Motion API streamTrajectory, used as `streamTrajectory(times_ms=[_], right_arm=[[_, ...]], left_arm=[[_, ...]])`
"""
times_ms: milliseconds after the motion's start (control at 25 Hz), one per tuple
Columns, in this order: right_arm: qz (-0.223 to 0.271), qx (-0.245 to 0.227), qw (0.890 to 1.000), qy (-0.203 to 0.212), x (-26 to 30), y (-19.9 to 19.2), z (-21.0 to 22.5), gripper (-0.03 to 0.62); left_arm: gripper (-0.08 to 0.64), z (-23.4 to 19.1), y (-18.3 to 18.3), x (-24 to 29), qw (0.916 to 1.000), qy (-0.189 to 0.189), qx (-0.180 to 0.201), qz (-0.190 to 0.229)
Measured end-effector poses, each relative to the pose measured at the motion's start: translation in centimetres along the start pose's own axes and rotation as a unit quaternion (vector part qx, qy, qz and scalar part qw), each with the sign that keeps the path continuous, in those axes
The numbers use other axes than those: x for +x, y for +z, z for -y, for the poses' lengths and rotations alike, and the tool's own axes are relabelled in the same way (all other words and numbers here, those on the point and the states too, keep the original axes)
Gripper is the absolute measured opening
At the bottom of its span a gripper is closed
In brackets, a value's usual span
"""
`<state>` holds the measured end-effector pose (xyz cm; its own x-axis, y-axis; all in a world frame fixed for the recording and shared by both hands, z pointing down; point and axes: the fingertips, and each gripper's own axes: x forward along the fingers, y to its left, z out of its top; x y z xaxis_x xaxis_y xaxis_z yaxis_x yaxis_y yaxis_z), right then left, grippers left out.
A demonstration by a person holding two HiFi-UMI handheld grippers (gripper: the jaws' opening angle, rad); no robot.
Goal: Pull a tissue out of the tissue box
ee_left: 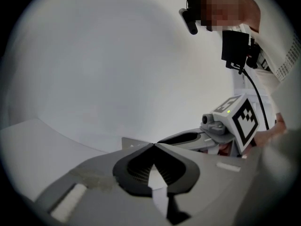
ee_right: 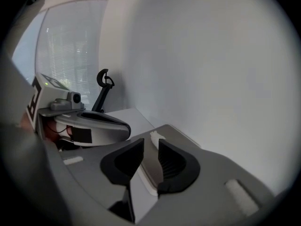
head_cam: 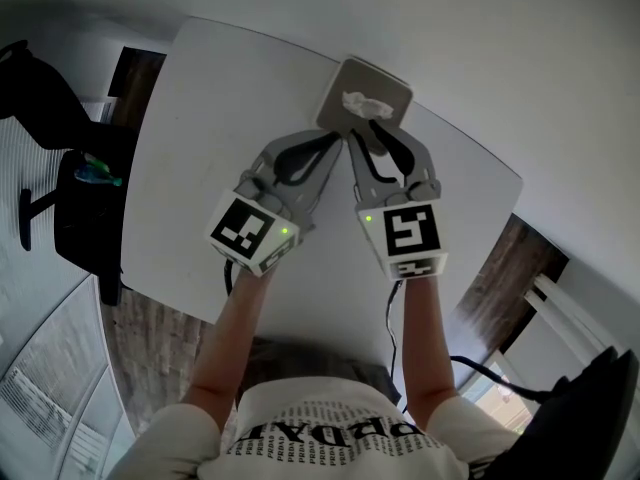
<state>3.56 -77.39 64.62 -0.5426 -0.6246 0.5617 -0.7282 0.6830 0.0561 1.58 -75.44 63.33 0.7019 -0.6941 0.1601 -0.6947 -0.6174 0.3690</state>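
Tissue box (head_cam: 363, 96): in head view, near edge hidden under tips of left gripper (head_cam: 338, 140) and right gripper (head_cam: 372, 128). Tissue (head_cam: 360, 101) too small there to read folds.
Left gripper view: box mostly behind gripper's own body, only pale corner showing; right gripper partly hidden too.
Right gripper view: box seen only as strip in gap between jaws; left gripper cut off by dark rim at left.
Office chair (head_cam: 85, 223) cut by left edge.
Table (head_cam: 200, 128): near edge covered by forearms and torso.

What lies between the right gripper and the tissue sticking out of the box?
Only bare tissue box top: the right gripper, jaws open, has the tissue just ahead, in the right gripper view.
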Motion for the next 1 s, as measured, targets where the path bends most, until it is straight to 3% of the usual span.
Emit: streamTrajectory(times_ms=[880,960,1000], right_arm=[[-0.034,-0.019,0.999,-0.003,2.5,-1.2,1.3,0.107],[-0.032,-0.023,0.999,0.001,2.5,-1.3,1.2,0.098],[-0.031,-0.028,0.999,0.002,2.5,-1.4,1.2,0.056]], left_arm=[[-0.009,-1.3,-1.4,1.2,0.9997,0.002,-0.024,-0.001],[-0.009,-1.5,-1.6,1.1,0.9997,0.004,-0.026,-0.001],[-0.009,-1.6,-1.6,1.1,0.9996,0.005,-0.027,-0.001]])
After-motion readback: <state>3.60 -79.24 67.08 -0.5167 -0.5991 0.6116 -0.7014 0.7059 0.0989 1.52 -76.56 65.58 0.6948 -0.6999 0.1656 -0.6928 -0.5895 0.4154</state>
